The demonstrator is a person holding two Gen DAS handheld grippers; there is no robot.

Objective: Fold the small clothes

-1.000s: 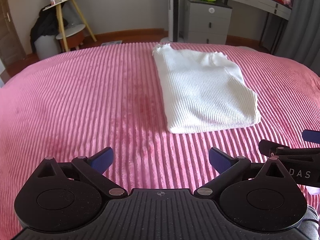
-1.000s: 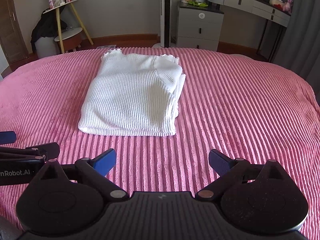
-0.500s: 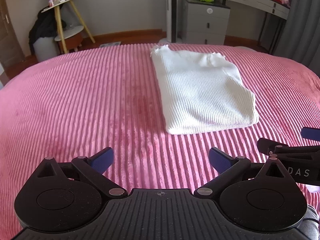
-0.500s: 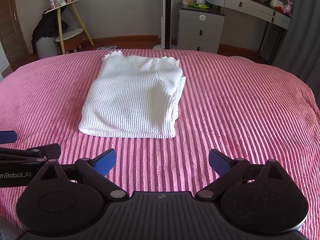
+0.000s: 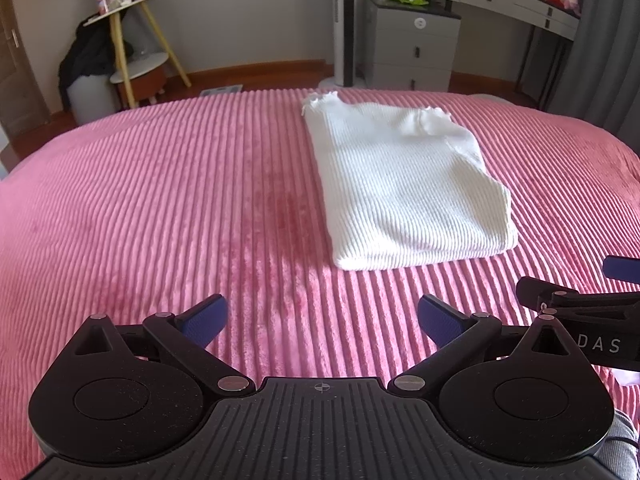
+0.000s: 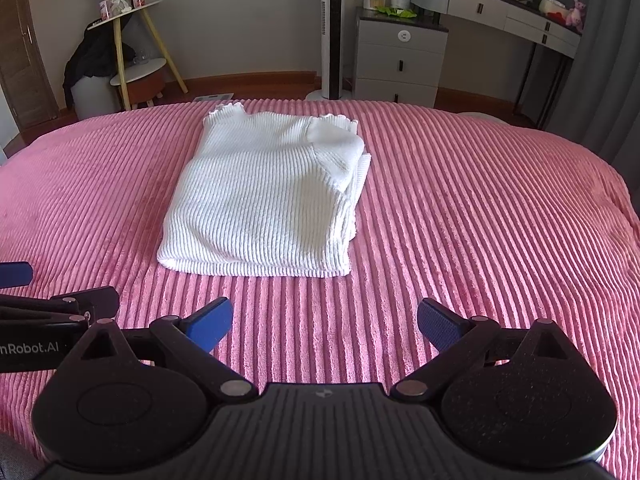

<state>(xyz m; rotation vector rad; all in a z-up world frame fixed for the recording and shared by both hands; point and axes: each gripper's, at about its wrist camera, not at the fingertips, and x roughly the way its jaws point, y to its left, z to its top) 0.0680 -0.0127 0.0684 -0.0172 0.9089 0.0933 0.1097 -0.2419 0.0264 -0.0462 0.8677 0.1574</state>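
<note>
A white ribbed knit garment (image 5: 404, 184) is seen lying folded into a rough rectangle on a pink ribbed bedspread (image 5: 160, 208). All positions below are referenced to this garment. Its folded edge faces the cameras; its scalloped hem ends point toward the far side of the bed. In the right wrist view the garment (image 6: 264, 196) shows stacked layers along its right edge, with a short sleeve folded over the top at the far right corner.

The left gripper (image 5: 320, 320) is held above the bedspread, on the near side of the garment and offset to its left. Its jaws are spread wide apart, with nothing between the blue pads (image 5: 202, 320). No contact with the garment is observed.

The right gripper (image 6: 324, 322) is held on the near side of the garment, offset to its right. Its jaws are likewise spread wide and empty. No contact with the fabric is observed.

Each gripper is visible at the edge of the other's view, so the two are recorded as side by side.

Beyond the garment, past the far edge of the bed, a grey drawer unit (image 6: 400, 64) and a white tower fan (image 6: 331, 28) are noted. Far to the left of the garment a small wooden-legged side table (image 6: 128, 48) is noted.
</note>
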